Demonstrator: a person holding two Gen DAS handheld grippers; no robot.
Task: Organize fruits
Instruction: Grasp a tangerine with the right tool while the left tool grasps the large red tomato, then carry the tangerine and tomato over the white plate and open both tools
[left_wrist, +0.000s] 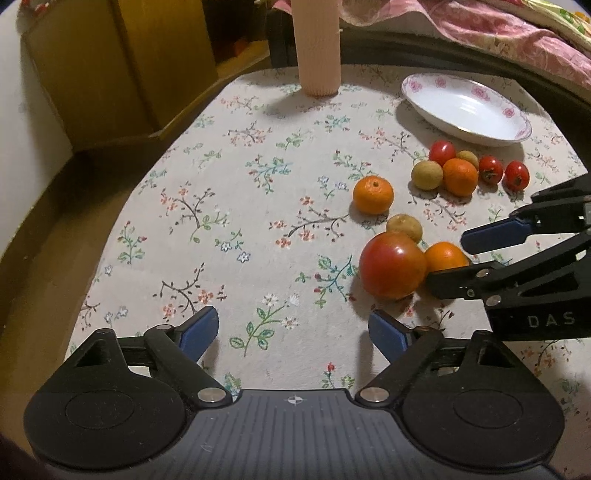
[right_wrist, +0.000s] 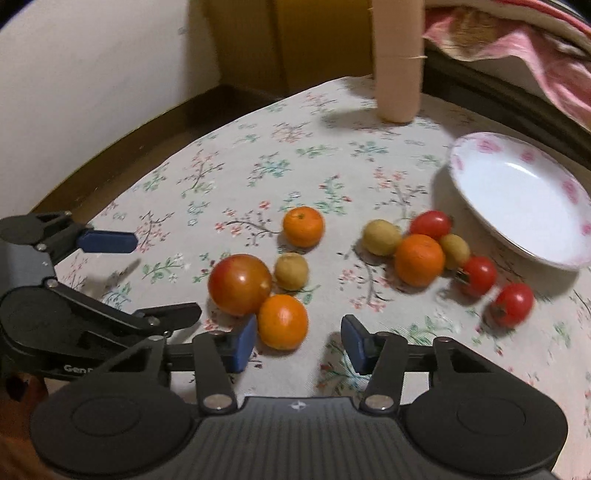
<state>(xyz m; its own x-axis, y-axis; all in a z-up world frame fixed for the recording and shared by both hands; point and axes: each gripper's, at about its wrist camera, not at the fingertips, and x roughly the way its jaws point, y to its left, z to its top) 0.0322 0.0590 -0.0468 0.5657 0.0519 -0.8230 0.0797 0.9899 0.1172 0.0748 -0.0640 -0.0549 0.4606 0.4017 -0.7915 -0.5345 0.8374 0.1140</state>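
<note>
While fruit lies scattered on the flowered desk (left_wrist: 221, 184), both grippers hover with fingers apart, gripping nothing.

Left wrist view: the left gripper (left_wrist: 293, 334) stands wide open at the bottom centre over bare cloth; the big tomato (left_wrist: 392, 265) sits at centre right touching a near orange (left_wrist: 445, 256), with the right gripper (left_wrist: 454, 260) reaching in from the right edge around that orange, and the white plate (left_wrist: 465, 107) lies empty at upper right. Right wrist view: the right gripper (right_wrist: 299, 343) has its fingers (right_wrist: 243, 341) either side of the near orange (right_wrist: 283, 321), the left one just beside it, the right one clear; cherry tomatoes (right_wrist: 513, 303) lie at right beside the plate (right_wrist: 517, 199).
</note>
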